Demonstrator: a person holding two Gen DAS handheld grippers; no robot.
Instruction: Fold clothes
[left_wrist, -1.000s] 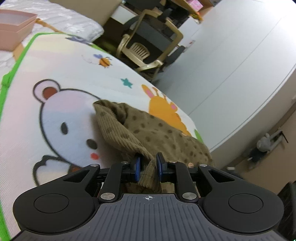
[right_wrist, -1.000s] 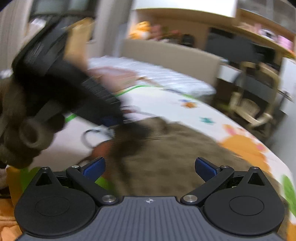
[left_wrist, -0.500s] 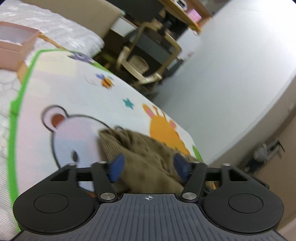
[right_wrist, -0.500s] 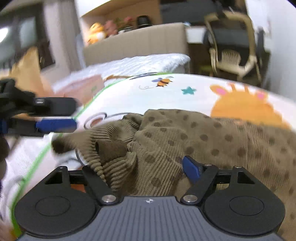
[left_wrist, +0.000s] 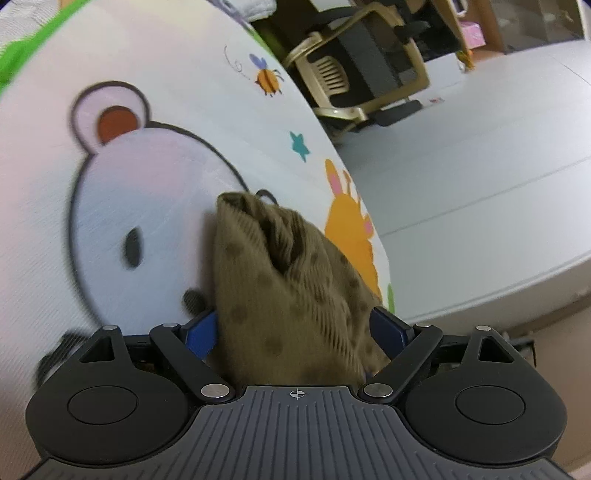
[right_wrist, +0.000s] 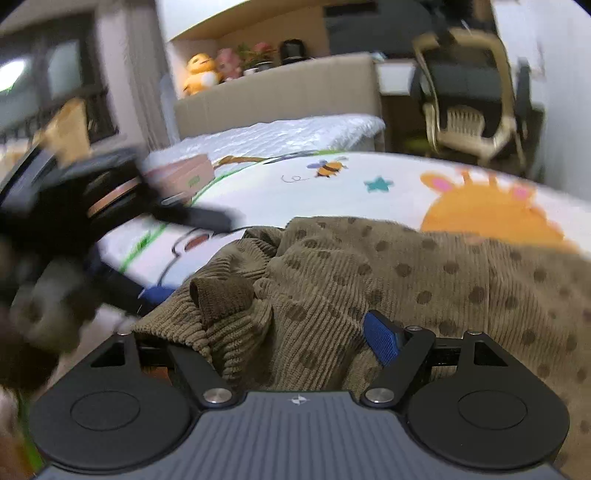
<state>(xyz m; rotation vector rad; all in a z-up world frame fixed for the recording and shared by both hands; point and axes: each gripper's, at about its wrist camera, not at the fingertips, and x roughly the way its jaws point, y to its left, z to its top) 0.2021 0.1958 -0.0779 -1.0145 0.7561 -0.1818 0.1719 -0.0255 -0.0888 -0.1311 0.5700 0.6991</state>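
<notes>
An olive-brown corduroy garment (left_wrist: 280, 288) with dark dots lies bunched on a white cartoon mat (left_wrist: 155, 192). In the left wrist view my left gripper (left_wrist: 295, 330) is open, and a rumpled end of the garment sits between its blue pads (left_wrist: 201, 332) with no grip on it. My right gripper (right_wrist: 288, 343) is open just over the garment (right_wrist: 406, 277). One of its blue pads (right_wrist: 380, 341) shows, while a cloth fold with a dark ribbed cuff (right_wrist: 221, 299) hides the other. At the left of the right wrist view the left gripper (right_wrist: 177, 254) is blurred.
The mat covers a bed, with white quilt (right_wrist: 288, 136) and a beige headboard (right_wrist: 280, 96) beyond. A pink box (right_wrist: 181, 175) sits at the mat's far edge. A beige chair (left_wrist: 354, 74) stands off the bed's side. The grey floor (left_wrist: 480, 166) lies past the mat's right edge.
My left gripper was shut on the garment's edge, then opened and let it go; it has since dropped lower and closer to the mat. My right gripper, open throughout, has moved in over the cloth.
</notes>
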